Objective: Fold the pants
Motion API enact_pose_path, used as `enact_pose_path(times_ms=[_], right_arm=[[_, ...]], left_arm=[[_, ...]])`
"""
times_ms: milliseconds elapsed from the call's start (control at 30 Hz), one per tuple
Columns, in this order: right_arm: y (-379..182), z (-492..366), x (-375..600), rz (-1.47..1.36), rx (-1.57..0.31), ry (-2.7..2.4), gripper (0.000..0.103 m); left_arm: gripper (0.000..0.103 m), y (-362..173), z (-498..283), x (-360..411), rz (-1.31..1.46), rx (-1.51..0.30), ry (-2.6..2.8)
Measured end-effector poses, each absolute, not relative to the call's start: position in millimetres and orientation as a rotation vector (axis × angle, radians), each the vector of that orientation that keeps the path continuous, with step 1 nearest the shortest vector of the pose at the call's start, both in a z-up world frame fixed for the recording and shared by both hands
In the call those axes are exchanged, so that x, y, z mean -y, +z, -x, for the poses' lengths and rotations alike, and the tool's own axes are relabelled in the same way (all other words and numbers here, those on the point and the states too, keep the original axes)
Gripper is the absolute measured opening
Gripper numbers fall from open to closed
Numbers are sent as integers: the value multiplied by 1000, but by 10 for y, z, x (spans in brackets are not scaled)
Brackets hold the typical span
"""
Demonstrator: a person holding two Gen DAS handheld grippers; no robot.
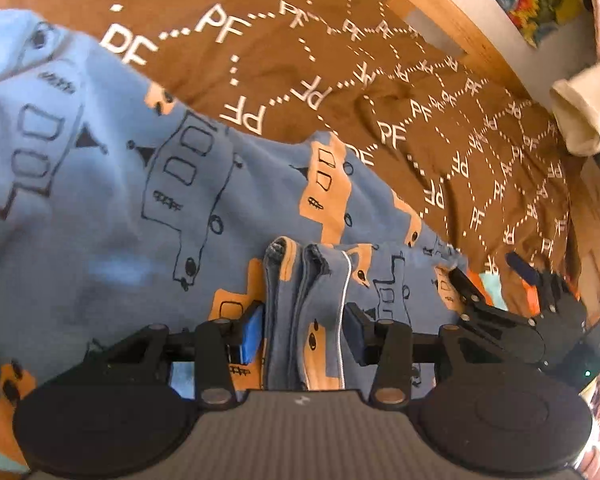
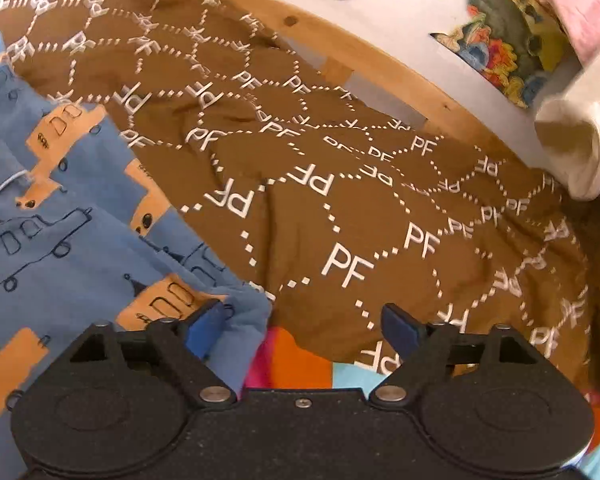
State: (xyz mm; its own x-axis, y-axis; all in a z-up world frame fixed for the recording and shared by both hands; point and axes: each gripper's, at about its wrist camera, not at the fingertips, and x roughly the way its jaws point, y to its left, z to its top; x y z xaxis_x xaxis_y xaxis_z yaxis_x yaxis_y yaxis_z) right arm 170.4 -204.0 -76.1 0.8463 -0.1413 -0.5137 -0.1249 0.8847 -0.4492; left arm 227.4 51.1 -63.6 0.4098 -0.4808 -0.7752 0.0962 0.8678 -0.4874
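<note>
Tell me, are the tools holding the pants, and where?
Neither seems to grip. The pants have hems sitting loosely between the left tool's open jaws; the right tool gapes empty.

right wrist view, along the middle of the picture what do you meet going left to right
blue pants printed with orange and outlined buses → brown bedspread with white PF lettering → cream-white folded cloth at the right edge

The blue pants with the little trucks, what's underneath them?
The pants lie on a brown blanket printed with PF letters. What the blanket covers cannot be seen.
</note>
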Motion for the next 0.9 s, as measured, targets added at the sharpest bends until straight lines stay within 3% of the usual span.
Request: enact_pose_path(times_ms=[33, 100, 167, 367, 600, 900], right_arm=[[-722, -1680, 2071, 466, -563, -26, 90], [-655, -1592, 2099, 443, -540, -41, 92], [-531, -1425, 2071, 399, -516, -9, 97], [-360, -953, 1639, 420, -433, 156, 102], [-486, -821, 1212, 463, -491, 300, 102], [-488, -863, 1214, 444, -516, 285, 102]], left_arm=[[53, -612, -2254, -522, 400, -1097, -364], [82, -504, -2133, -566, 408, -1089, -356], [88, -357, -1965, -635, 401, -1048, -349], [87, 37, -1492, -1103, 368, -865, -198], [61, -54, -1453, -1701, 512, -783, -9], [59, -3, -1343, -1651, 391, -657, 121]])
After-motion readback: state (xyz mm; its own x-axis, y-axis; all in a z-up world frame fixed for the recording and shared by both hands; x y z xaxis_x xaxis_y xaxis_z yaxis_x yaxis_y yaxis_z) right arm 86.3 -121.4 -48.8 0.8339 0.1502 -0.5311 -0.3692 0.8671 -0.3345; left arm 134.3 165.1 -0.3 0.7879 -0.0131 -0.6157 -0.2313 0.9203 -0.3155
